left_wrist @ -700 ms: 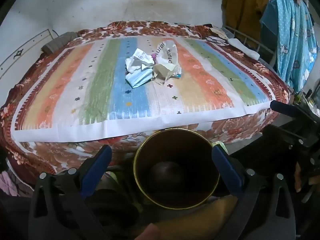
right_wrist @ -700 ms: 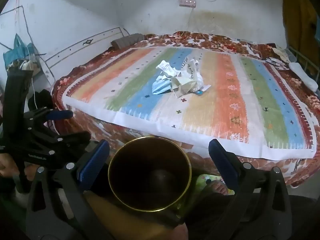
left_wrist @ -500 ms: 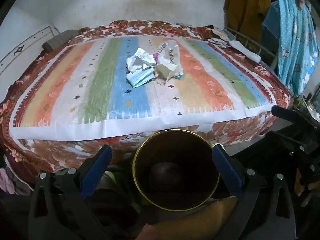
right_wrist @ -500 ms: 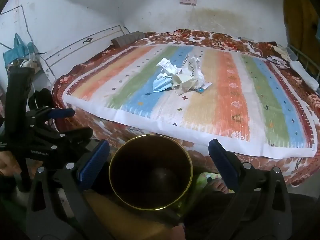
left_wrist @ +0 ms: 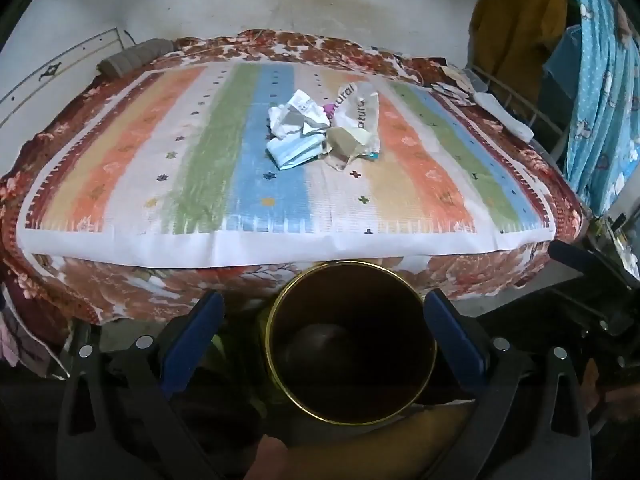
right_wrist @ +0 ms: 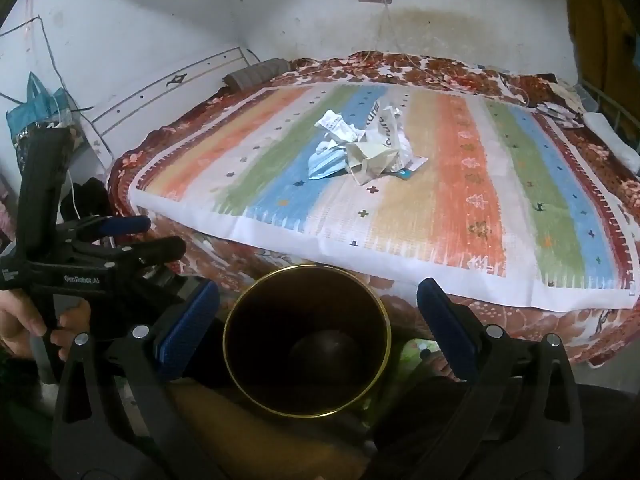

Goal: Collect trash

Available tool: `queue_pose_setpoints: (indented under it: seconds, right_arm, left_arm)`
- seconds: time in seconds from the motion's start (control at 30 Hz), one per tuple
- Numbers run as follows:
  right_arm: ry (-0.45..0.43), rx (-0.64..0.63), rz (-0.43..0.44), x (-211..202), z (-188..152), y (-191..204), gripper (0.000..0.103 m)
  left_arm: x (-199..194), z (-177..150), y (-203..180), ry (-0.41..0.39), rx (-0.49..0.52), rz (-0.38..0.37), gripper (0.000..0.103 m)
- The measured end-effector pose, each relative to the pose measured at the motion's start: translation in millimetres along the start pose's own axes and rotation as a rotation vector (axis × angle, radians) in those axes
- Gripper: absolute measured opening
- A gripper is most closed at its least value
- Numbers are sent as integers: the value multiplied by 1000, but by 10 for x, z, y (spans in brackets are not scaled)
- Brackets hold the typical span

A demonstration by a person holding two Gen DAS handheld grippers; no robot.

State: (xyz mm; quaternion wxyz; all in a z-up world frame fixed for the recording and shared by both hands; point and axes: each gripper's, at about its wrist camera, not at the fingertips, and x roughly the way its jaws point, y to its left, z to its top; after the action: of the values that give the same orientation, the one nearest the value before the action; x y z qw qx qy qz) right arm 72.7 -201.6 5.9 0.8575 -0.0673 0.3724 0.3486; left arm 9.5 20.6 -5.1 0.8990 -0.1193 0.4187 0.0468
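A pile of crumpled trash (left_wrist: 324, 128) lies mid-bed on a striped cloth (left_wrist: 200, 160): white paper, a blue face mask (left_wrist: 294, 152), a printed wrapper. It also shows in the right wrist view (right_wrist: 364, 148). A dark round bin with a gold rim (left_wrist: 352, 344) stands below the bed's near edge, between both grippers' fingers in each view (right_wrist: 306, 340). My left gripper (left_wrist: 324, 332) is open and empty. My right gripper (right_wrist: 316, 320) is open and empty. Both are well short of the trash.
The bed has a floral cover (left_wrist: 120, 288) under the striped cloth. A grey roll (left_wrist: 132, 56) lies at the far left corner. Clothes (left_wrist: 592, 80) hang at the right. The left gripper's body (right_wrist: 80, 256) shows at left in the right wrist view.
Both grippers have risen and tilted slightly, so the bed and trash sit a little lower in view. Both stay open.
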Motion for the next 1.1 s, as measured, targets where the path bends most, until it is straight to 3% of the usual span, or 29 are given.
queue_pose_setpoints:
  seconds: [1.1]
  right_arm:
    - [0,15,-4,17,-8,-52,94]
  left_arm:
    - [-31,40,19,-11,-44,-28,97]
